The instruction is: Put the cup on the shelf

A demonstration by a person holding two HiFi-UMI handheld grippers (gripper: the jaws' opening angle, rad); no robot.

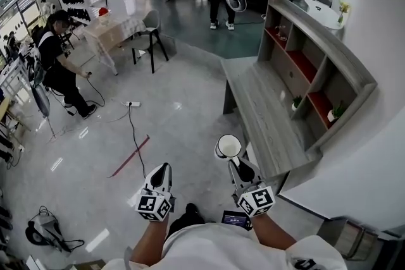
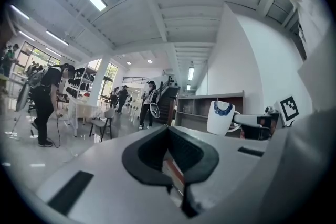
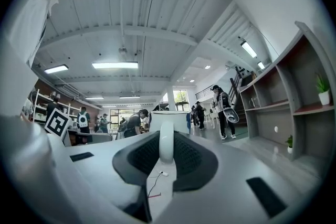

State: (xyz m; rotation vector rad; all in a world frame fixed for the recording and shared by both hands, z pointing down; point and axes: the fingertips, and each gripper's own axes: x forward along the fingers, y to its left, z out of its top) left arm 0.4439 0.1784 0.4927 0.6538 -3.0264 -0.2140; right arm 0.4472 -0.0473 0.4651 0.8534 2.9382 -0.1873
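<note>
Currently your right tongs (image 1: 237, 164) are clenched on the handle of the white cup (image 1: 228, 147); the right gripper view shows the pale loop of that handle pinched between the dark pads, with the cup's body upright just beyond them. You hold it in the air over the floor, near the front end of the grey counter (image 1: 259, 110) and well short of the shelf (image 1: 319, 63) that rises behind it. Your left tongs (image 1: 161, 169) are closed on nothing (their pads meet with no thing between) and hang beside the right ones.

The cup looks like glazed ceramic, with a blue pattern near its rim: stiff, probably light enough for one pair of tongs, smooth enough to slip, and likely to chip if knocked against a board. Held by the handle alone it may swing about the pinch, so a level, slow carry seems wise; the handle is the sensible hold, since the body is wide and slick. From above its mouth shows white inside and looks empty, so spilling should be no worry.

The shelf's compartments have red backs; one lower compartment holds a small green plant (image 1: 296, 102), the next a plant in a white pot (image 1: 334, 113); an upper one holds something too small to name.
</note>
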